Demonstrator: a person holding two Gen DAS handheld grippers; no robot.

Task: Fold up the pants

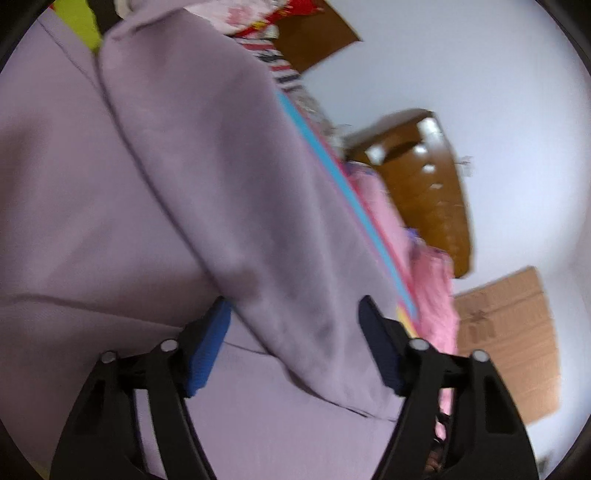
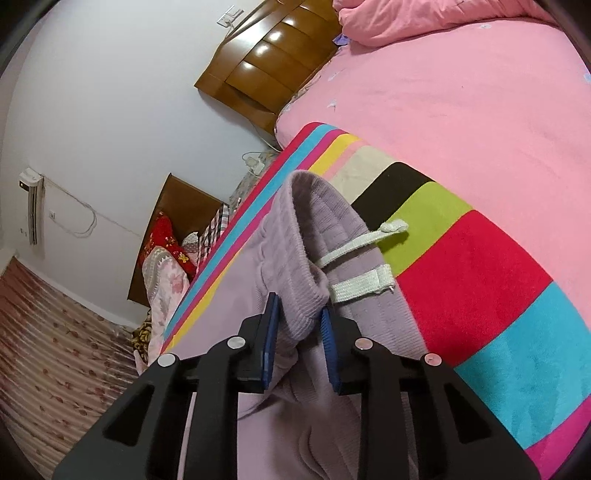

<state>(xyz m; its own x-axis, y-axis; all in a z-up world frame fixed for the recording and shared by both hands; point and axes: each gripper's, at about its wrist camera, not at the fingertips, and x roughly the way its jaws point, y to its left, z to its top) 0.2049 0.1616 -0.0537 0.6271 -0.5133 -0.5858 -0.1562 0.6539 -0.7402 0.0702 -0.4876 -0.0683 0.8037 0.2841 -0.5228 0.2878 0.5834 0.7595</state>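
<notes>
White walls back the bed, which fills most of the right wrist view under a pink sheet, with a bunched pink quilt at its far end against a brown wooden headboard. Across the bed's near part lies a striped blanket in bands of red, lime, black, cream, yellow and sky blue. Beyond the bed's far edge, a second brown board leans at the wall with red and patterned bedding heaped in front of it; a floral curtain or cover fills the corner below that, which one I cannot tell. A white wall unit hangs well away from the bed. Lilac pants lie on the striped blanket, ribbed waistband lifted off it and doubled over, two white drawstring ends trailing onto the blanket's lime and red bands. Right gripper: blue pads pinching a bunched fold of the waistband, cloth pressed between them. Left wrist view is blurred; the pants fill most of it, one leg folded over another layer, the blanket's blue stripe along the pants' edge and a cardboard sheet past the bed against the wall. Left gripper: jaws spread wide, the folded leg's end lying between the pads; whether either pad touches the cloth cannot be told.
</notes>
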